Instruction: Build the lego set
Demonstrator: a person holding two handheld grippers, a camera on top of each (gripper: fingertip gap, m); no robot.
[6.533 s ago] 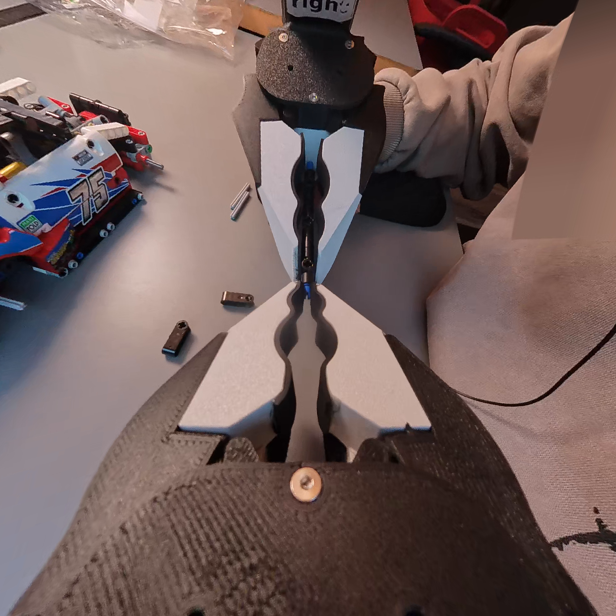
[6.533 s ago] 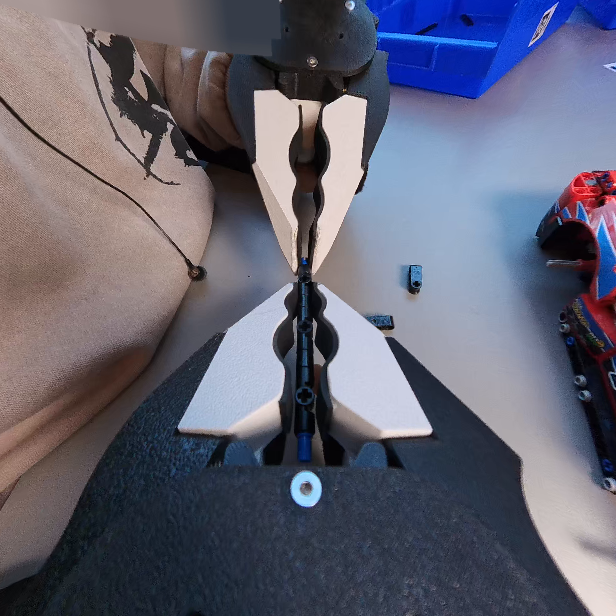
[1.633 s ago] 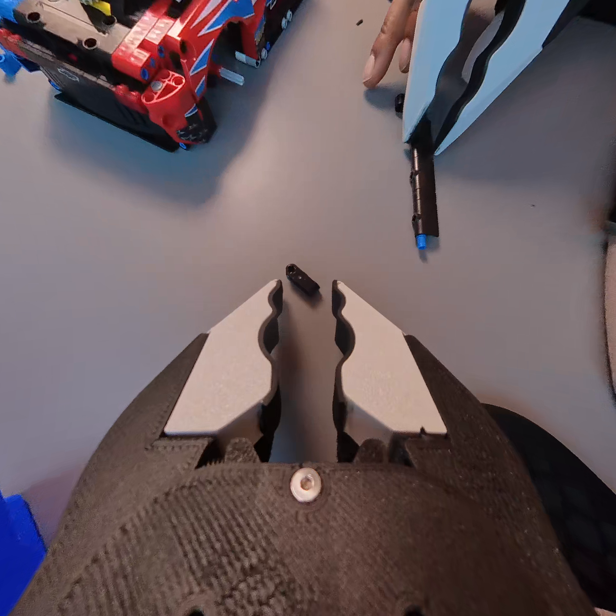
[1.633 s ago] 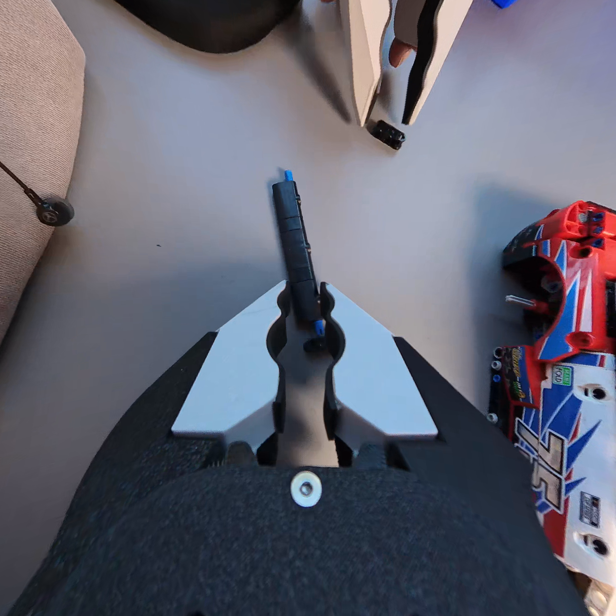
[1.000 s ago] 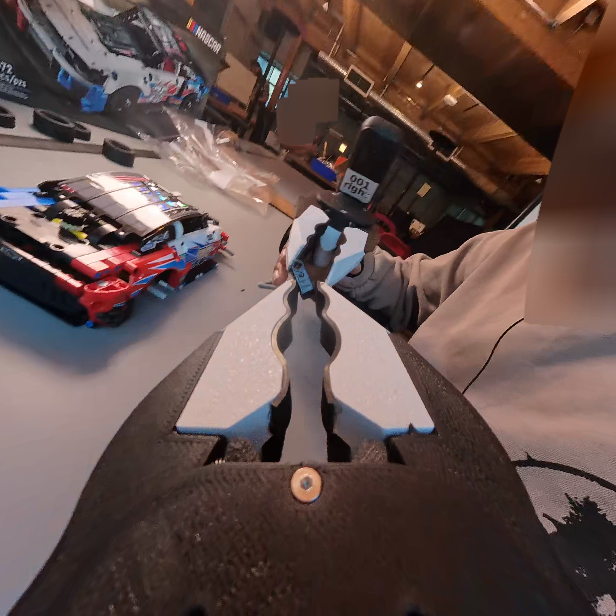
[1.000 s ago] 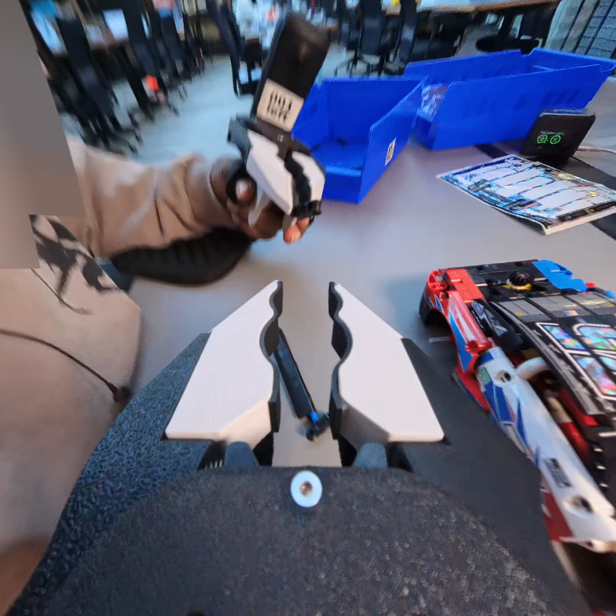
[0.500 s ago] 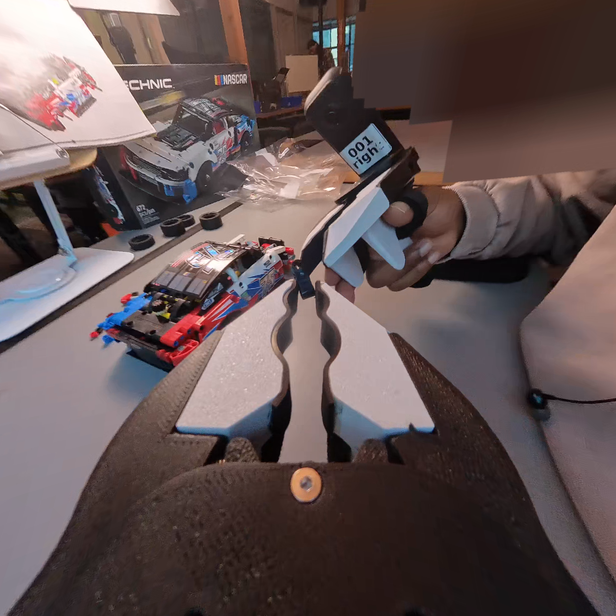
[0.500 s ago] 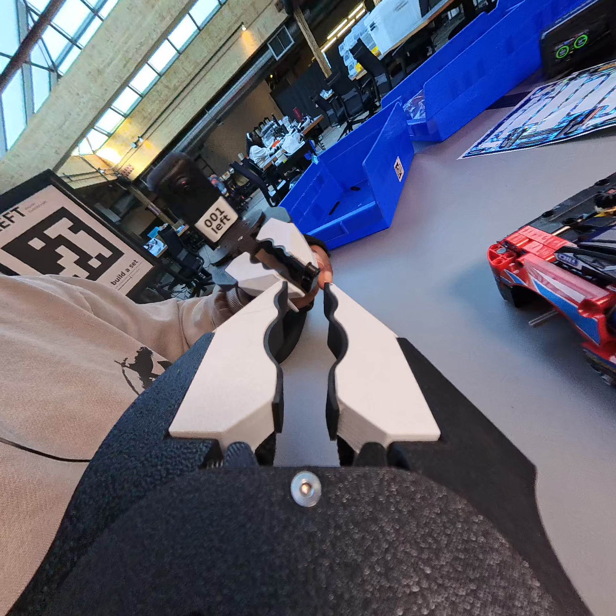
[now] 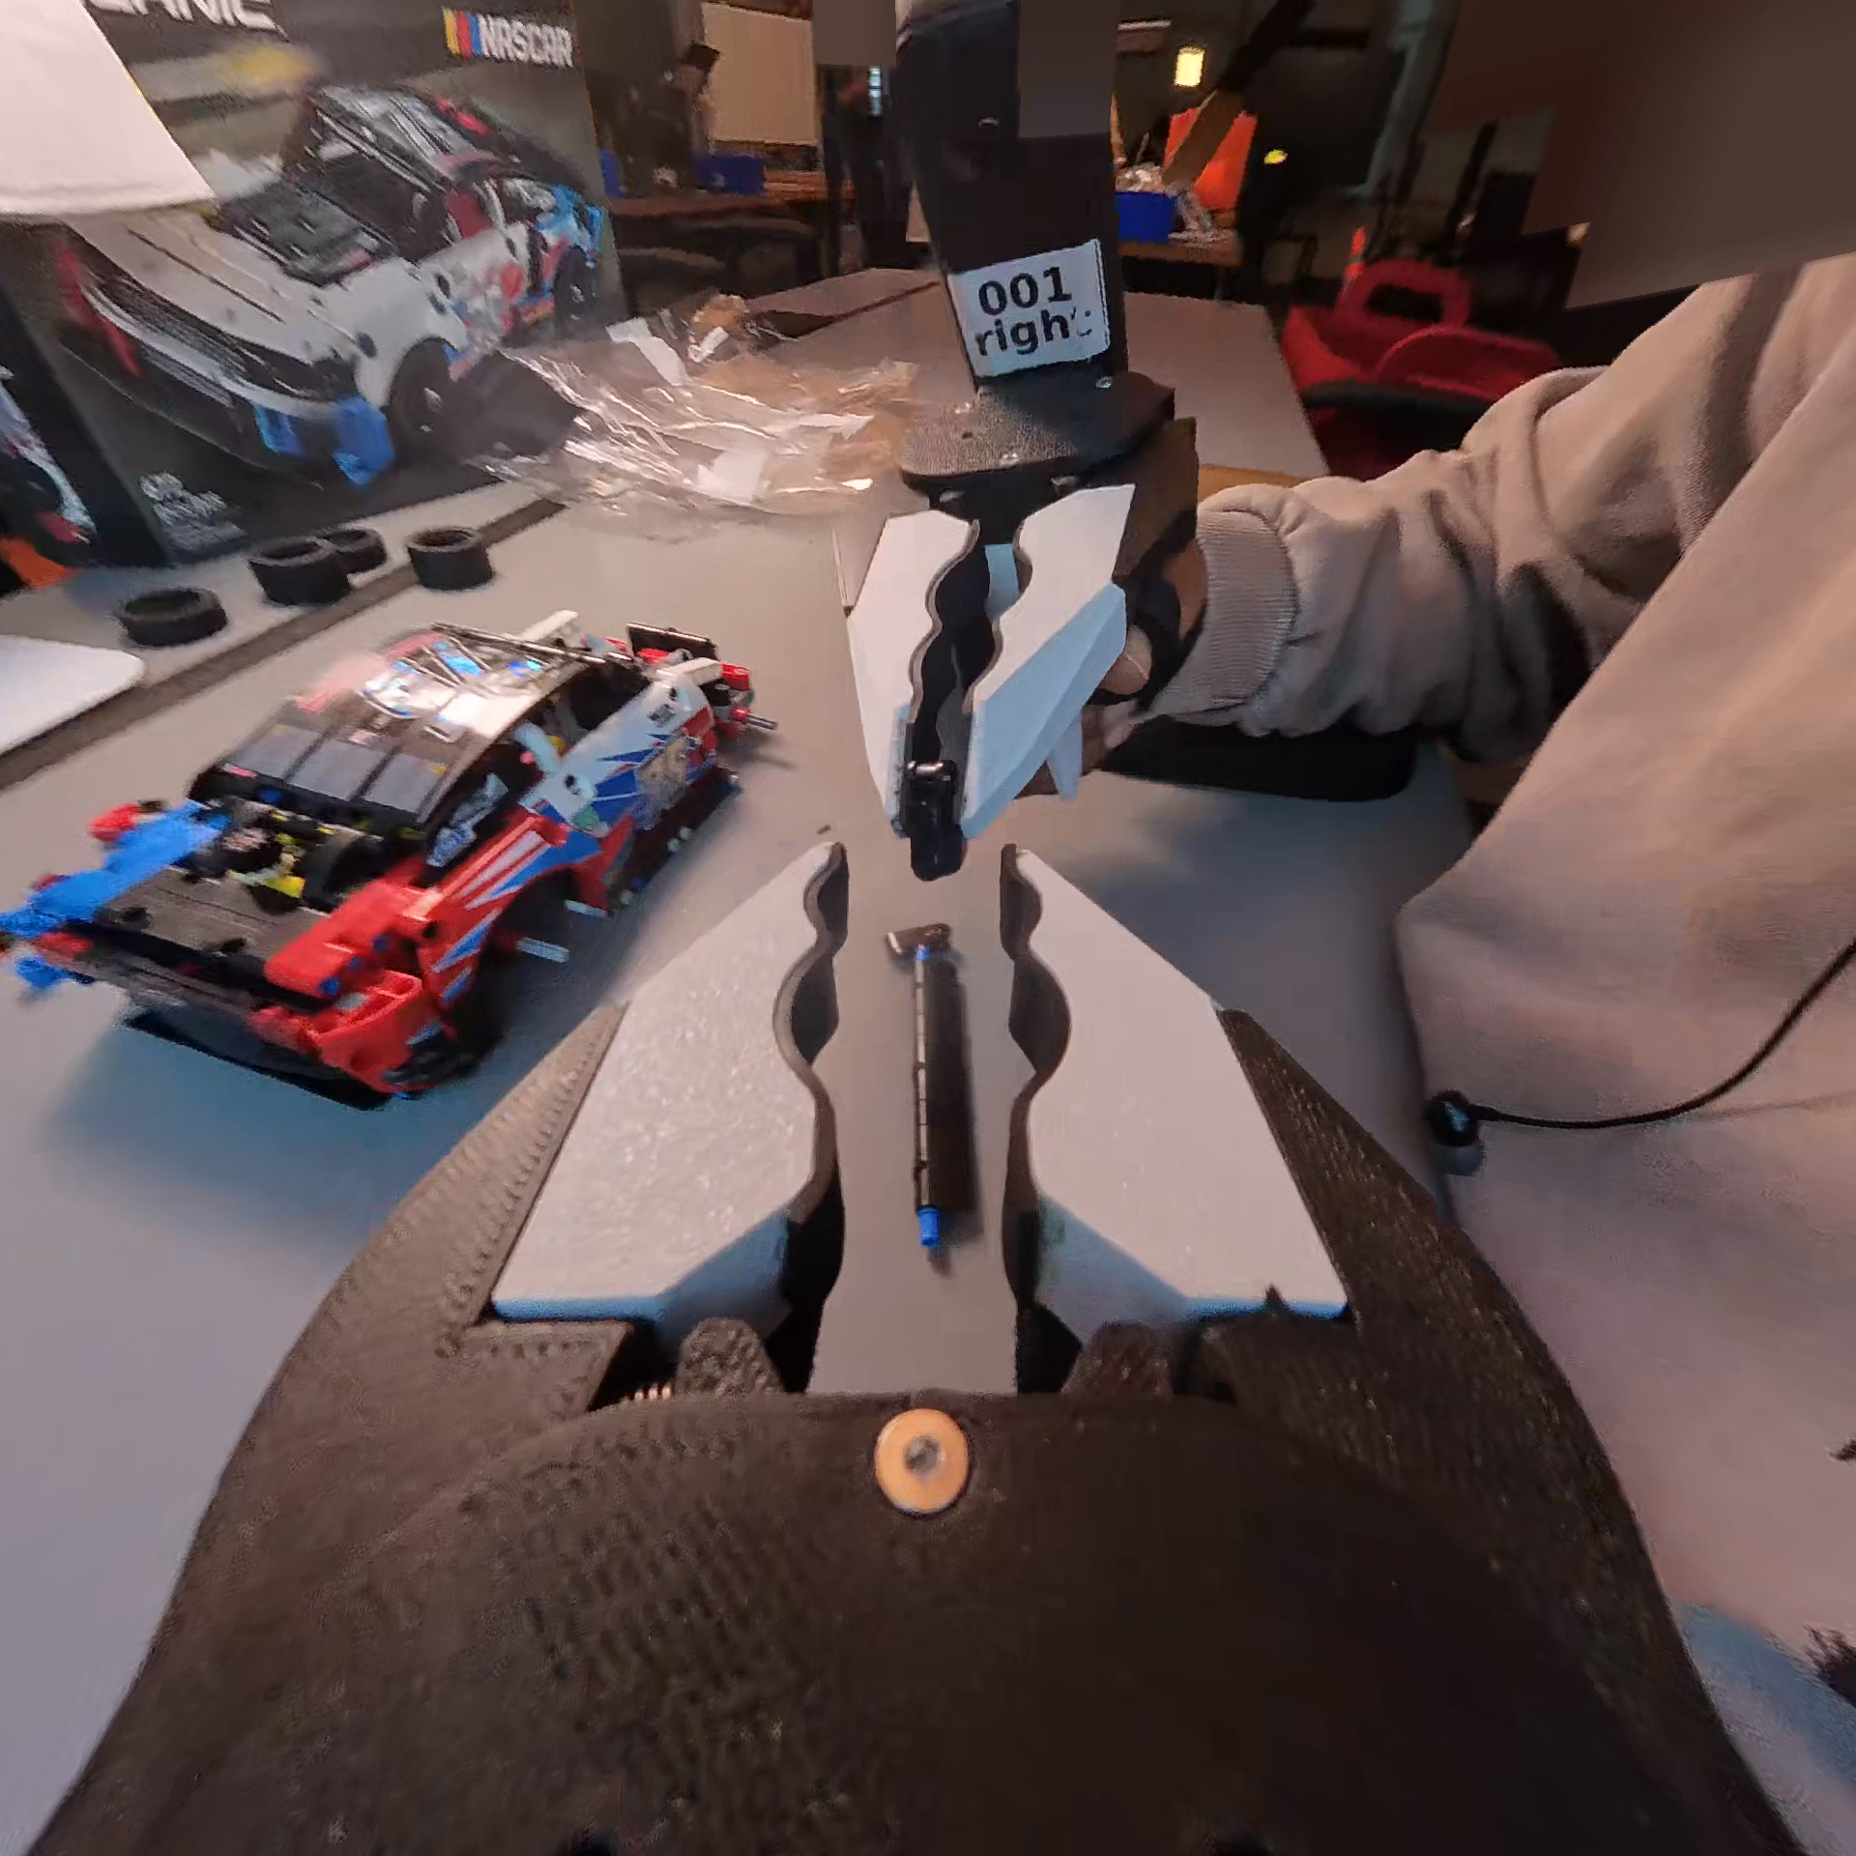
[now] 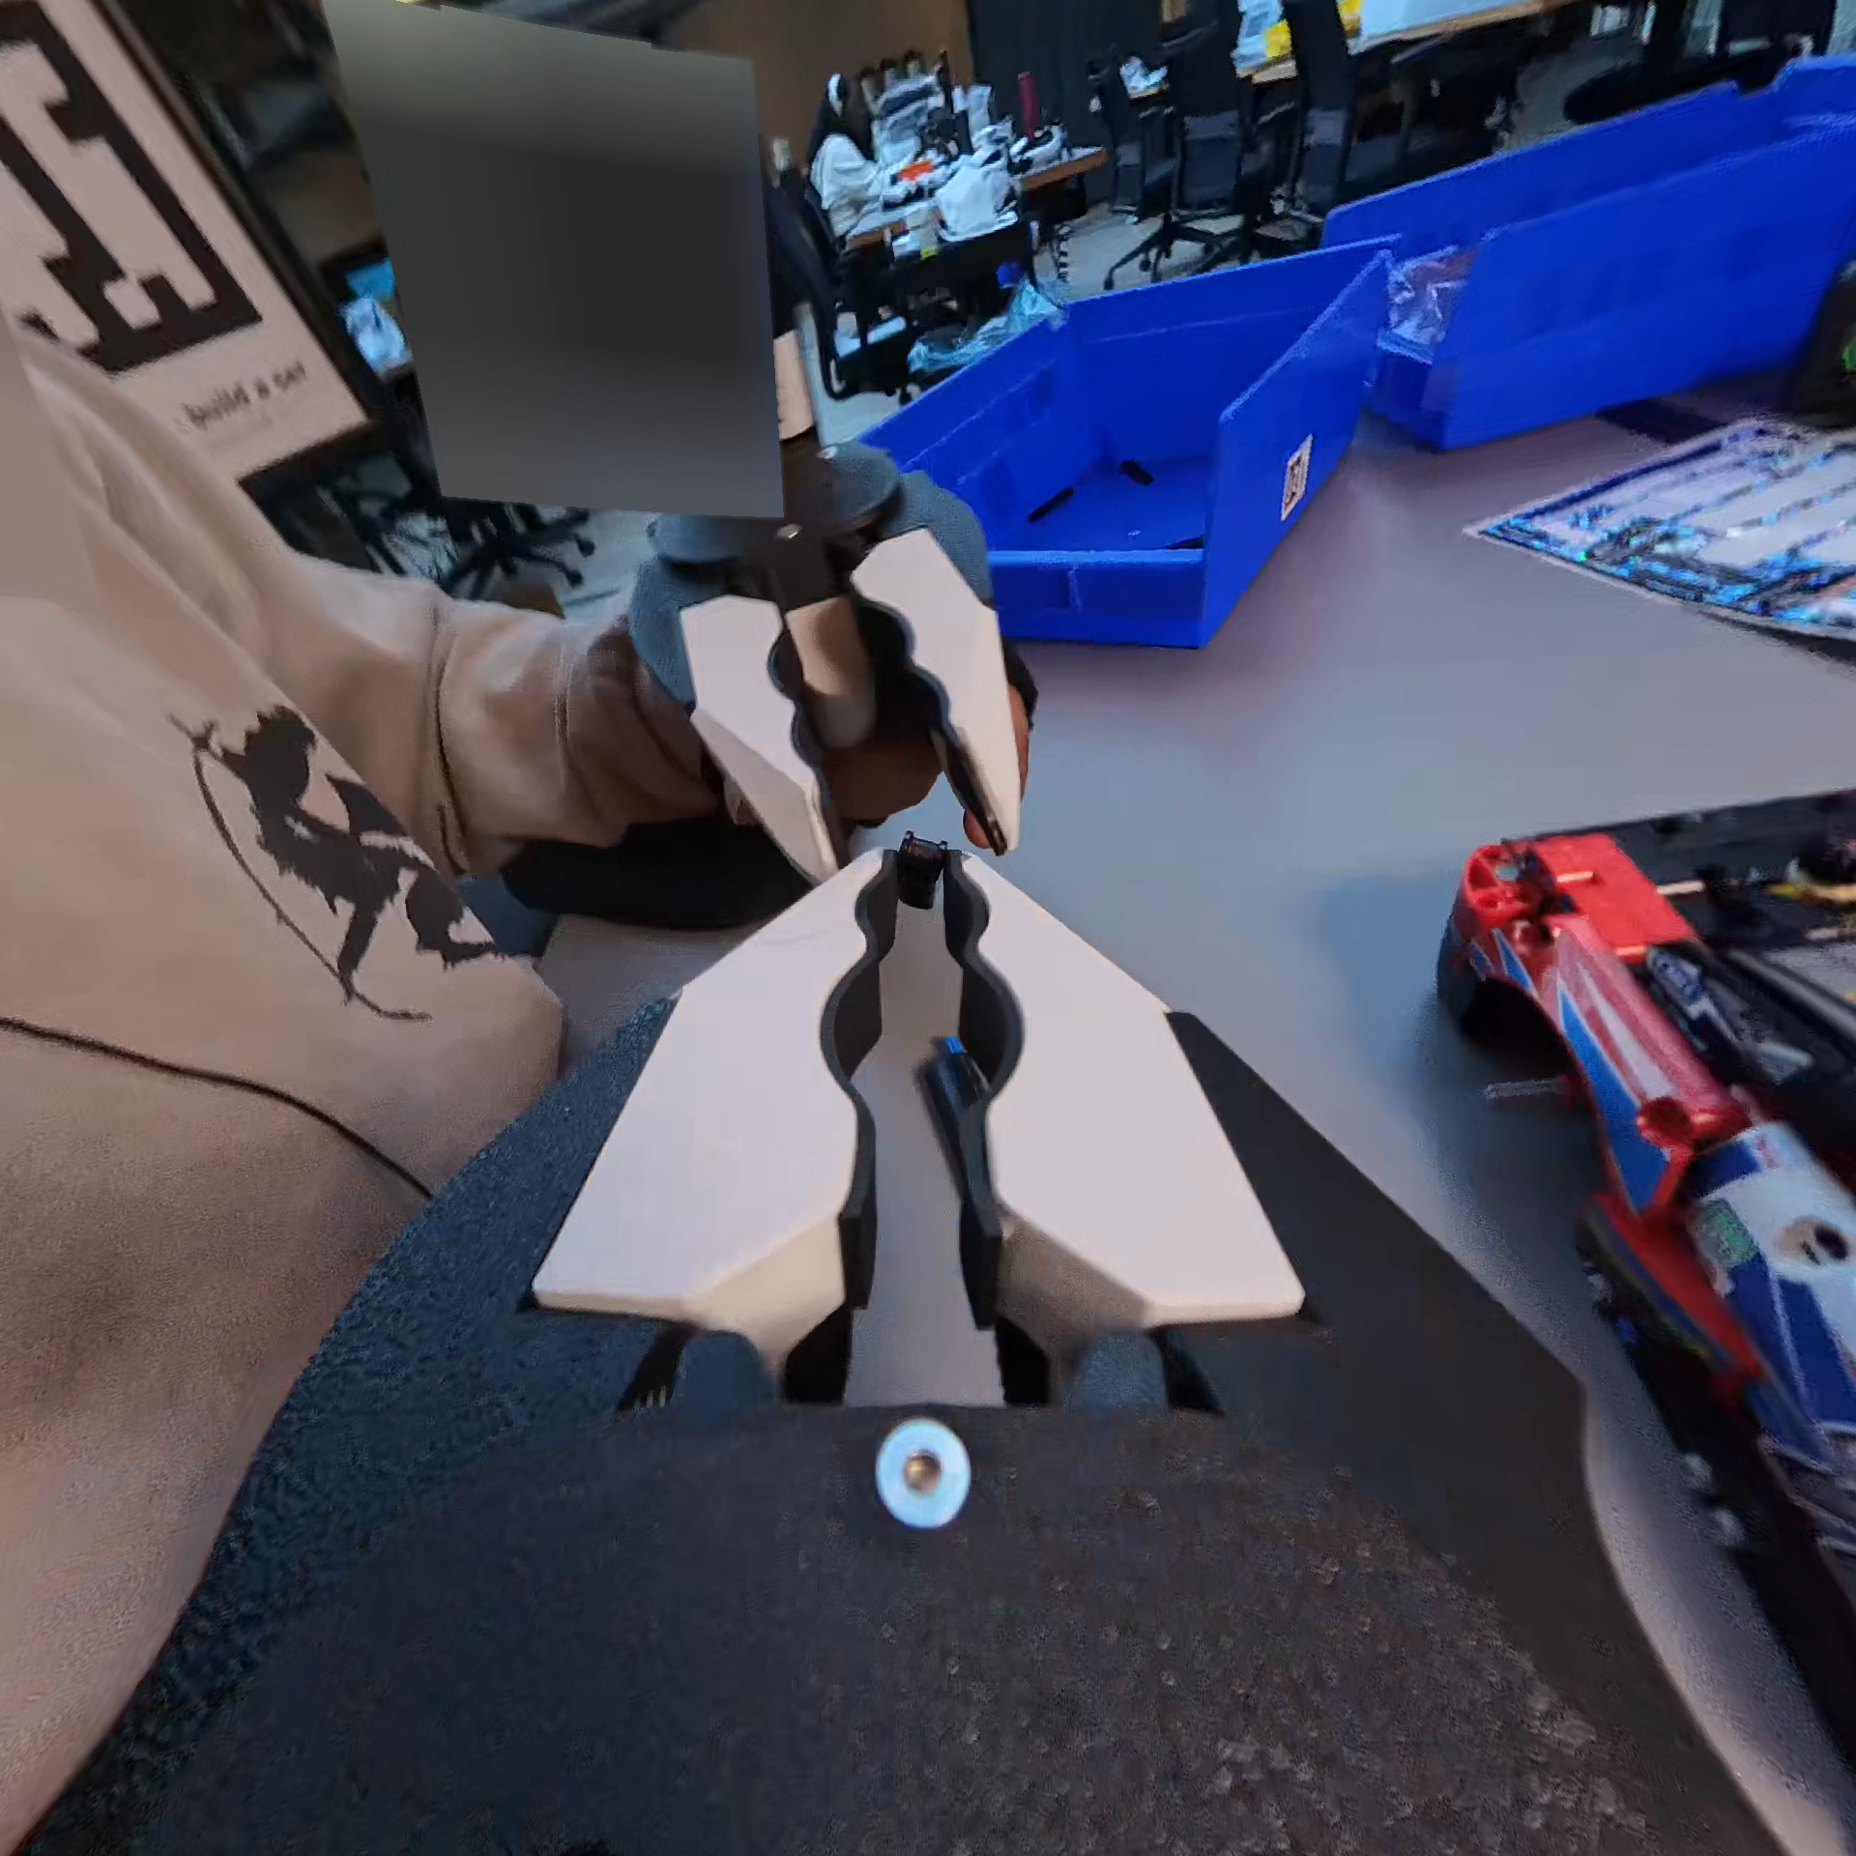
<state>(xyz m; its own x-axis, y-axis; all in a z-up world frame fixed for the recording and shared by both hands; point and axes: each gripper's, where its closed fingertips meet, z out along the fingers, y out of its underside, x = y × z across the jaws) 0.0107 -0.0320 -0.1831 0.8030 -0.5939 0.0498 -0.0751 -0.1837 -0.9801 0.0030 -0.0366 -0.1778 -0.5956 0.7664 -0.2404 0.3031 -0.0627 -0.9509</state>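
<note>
Lego race car (image 9: 402, 824), a red, white and blue model, sits partly built on the grey table (image 9: 301, 1255), well to the left of both tools in the left wrist view and at the right edge in the right wrist view (image 10: 1687, 1105); a black axle assembly with a blue tip (image 9: 934, 1085) lies flat on the table beneath the spread fingers of the left hand-held gripper (image 9: 919, 864), which is released and grips nothing; the right hand-held gripper (image 9: 929, 803) faces it from just beyond, its fingertips clenched on a small black connector piece (image 9: 932, 819), seen also at the tips in the right wrist view (image 10: 919, 869); the two tools stand tip to tip, near but apart; a person in a beige sweatshirt (image 9: 1607, 803) holds both; four loose black tyres (image 9: 301, 572) rest by the set's box (image 9: 301, 251) at the far left, beside crumpled clear plastic bags (image 9: 723, 422); blue parts bins (image 10: 1155, 502) and a printed instruction sheet (image 10: 1707, 532) lie farther off.
</note>
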